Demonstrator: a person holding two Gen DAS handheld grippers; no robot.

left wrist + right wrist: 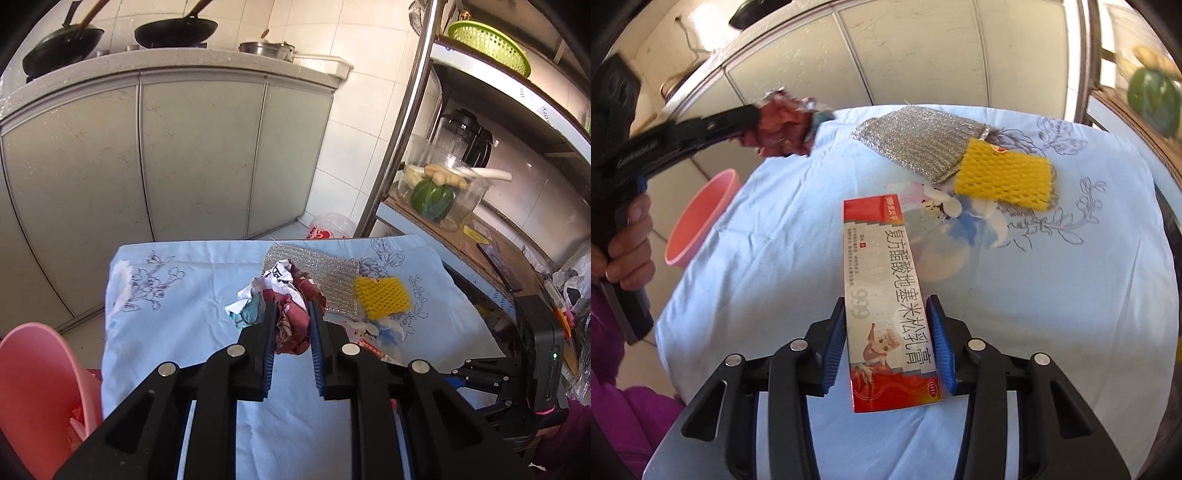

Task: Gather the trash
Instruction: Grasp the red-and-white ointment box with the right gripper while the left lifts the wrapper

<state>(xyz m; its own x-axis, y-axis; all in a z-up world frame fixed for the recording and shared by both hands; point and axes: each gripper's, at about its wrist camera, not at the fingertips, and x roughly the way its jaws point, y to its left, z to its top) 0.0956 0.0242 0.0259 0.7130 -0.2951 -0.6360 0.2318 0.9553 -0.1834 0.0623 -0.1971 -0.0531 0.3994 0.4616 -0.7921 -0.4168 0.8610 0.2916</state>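
My left gripper (291,314) is shut on a crumpled red and white wrapper (288,314) and holds it above the blue cloth-covered table (177,325); the right wrist view shows this wrapper (783,129) lifted at the table's left edge. My right gripper (886,314) is shut on a red and white medicine box (886,295) just above the cloth. A yellow foam net (1004,173) and a silver scouring pad (916,140) lie at the far side, and a clear plastic wrapper (945,221) lies between them and the box.
A pink bin (701,218) stands on the floor left of the table, also in the left wrist view (33,391). Grey kitchen cabinets (166,147) are behind. A metal shelf rack (461,184) with a container of vegetables stands at the right.
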